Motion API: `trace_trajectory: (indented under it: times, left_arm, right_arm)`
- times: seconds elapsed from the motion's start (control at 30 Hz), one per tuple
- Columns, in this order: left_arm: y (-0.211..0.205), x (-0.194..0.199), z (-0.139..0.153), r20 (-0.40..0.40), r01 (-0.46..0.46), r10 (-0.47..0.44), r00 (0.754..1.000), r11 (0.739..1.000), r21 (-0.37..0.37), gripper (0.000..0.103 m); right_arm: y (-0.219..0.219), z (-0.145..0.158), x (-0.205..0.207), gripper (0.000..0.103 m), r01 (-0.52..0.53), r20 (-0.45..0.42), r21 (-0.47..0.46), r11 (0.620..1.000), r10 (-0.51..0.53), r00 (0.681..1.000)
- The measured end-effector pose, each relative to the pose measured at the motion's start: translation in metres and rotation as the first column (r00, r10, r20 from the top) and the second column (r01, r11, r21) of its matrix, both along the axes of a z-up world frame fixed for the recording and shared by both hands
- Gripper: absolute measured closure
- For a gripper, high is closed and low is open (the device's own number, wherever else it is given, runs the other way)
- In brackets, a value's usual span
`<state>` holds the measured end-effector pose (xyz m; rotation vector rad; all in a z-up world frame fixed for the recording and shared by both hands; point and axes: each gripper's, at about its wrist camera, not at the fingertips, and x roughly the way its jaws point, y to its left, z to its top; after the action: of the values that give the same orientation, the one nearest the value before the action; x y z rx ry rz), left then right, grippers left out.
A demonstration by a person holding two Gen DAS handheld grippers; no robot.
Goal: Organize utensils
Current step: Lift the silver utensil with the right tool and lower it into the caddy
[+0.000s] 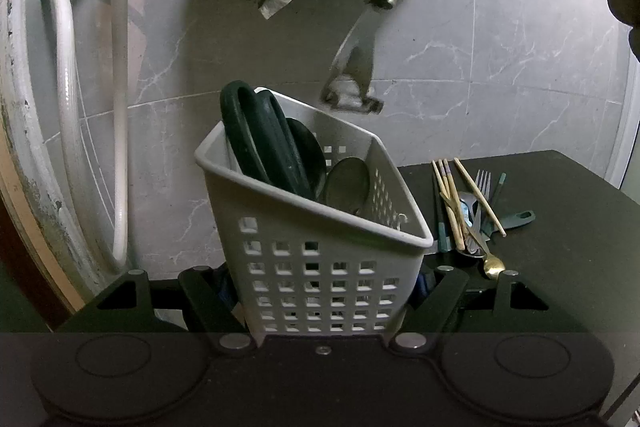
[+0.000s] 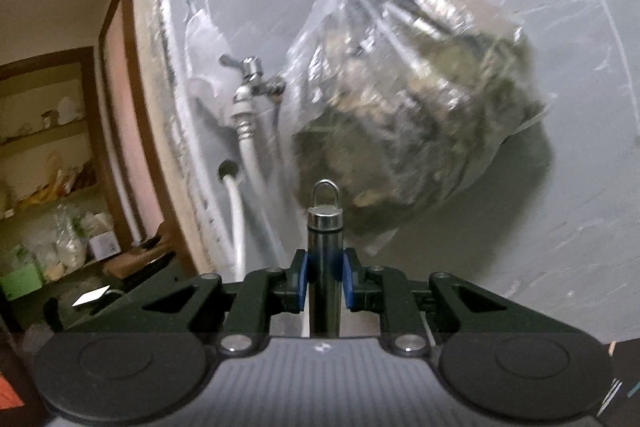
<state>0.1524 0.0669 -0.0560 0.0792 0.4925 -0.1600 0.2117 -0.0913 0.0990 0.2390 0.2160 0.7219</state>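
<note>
My left gripper [image 1: 324,291] is shut on a white perforated utensil basket [image 1: 320,267] and holds it beside the black table [image 1: 560,267]. The basket holds dark green scissors [image 1: 260,143] and spoons [image 1: 346,185]. A pile of chopsticks [image 1: 452,203], a fork [image 1: 482,187], spoons and green-handled utensils lies on the table right of the basket. My right gripper [image 2: 324,283] is shut on the round metal handle of a peeler [image 2: 324,259]. In the left wrist view the peeler [image 1: 360,63] hangs head down, above and behind the basket.
A grey marble-tiled wall [image 1: 480,47] stands behind. A plastic bag of dried stuff [image 2: 408,99] hangs on it, next to a tap [image 2: 252,79] with white hoses [image 1: 120,107]. Shelves [image 2: 48,167] with clutter are at the far left in the right wrist view.
</note>
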Motion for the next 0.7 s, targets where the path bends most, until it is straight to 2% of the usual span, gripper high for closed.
trace_trajectory:
  times: [0.23,0.47,0.7]
  left_arm:
    - [0.000,0.000,0.000,0.000,0.000,0.000,1.000,1.000,0.000,0.026]
    - [0.000,0.000,0.001,-0.002,-0.001,0.001,1.000,1.000,0.002,0.026]
    - [-0.001,0.001,0.001,-0.002,0.000,0.000,1.000,1.000,0.006,0.026]
  right_arm:
    - [0.020,-0.005,-0.001,0.084,-0.071,-0.016,-0.056,0.996,0.071,0.997]
    - [0.031,-0.014,-0.004,0.084,-0.073,-0.039,-0.158,0.985,0.067,0.997]
    - [0.034,-0.028,-0.006,0.083,-0.085,-0.076,-0.173,0.981,0.073,0.994]
